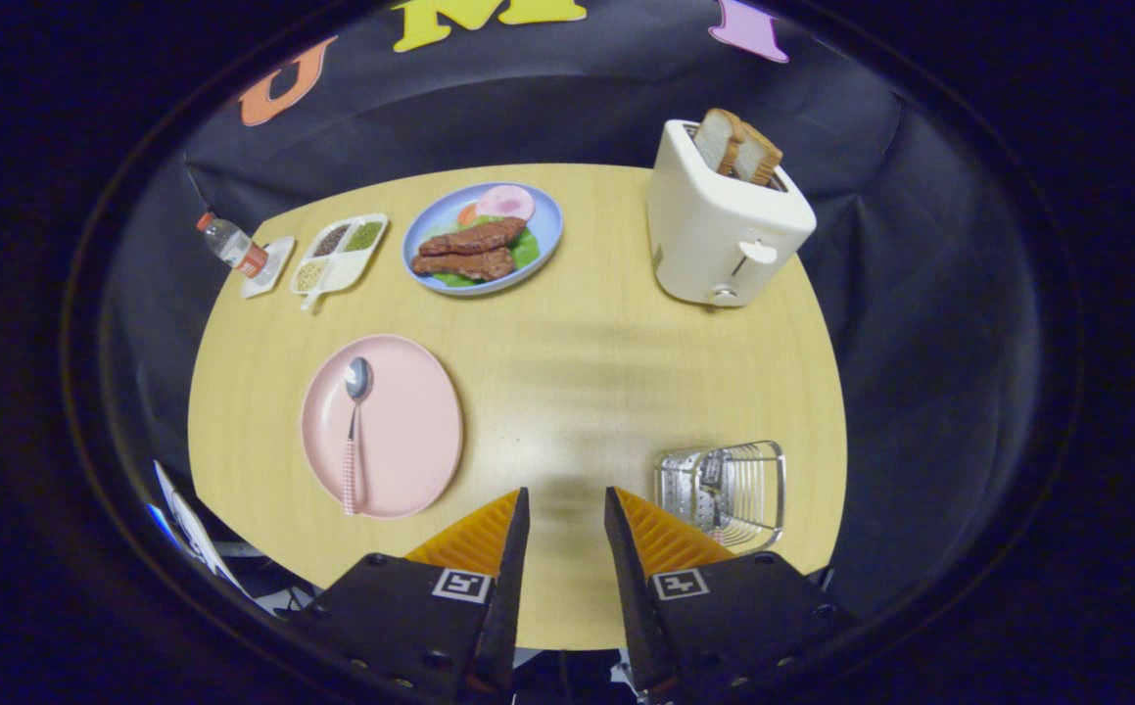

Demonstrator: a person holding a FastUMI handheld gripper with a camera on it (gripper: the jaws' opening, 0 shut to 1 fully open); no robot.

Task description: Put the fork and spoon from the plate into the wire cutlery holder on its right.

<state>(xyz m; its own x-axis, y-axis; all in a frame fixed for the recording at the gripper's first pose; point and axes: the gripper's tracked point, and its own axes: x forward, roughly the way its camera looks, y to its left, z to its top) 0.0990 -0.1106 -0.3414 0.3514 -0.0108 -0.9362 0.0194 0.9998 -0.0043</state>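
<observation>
Tongs [567, 514] narrowly parted, empty, above table [577, 372]; spoon [355, 431] lying on pink plate [420, 421]; fork [711, 480] inside wire cutlery holder [724, 490].

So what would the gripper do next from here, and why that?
Probably swing toward the pink plate and come down over the spoon. The gripper is open with nothing between its fingers, over bare table. The spoon lies on the plate, while something like the fork already seems to stand in the wire holder.
</observation>
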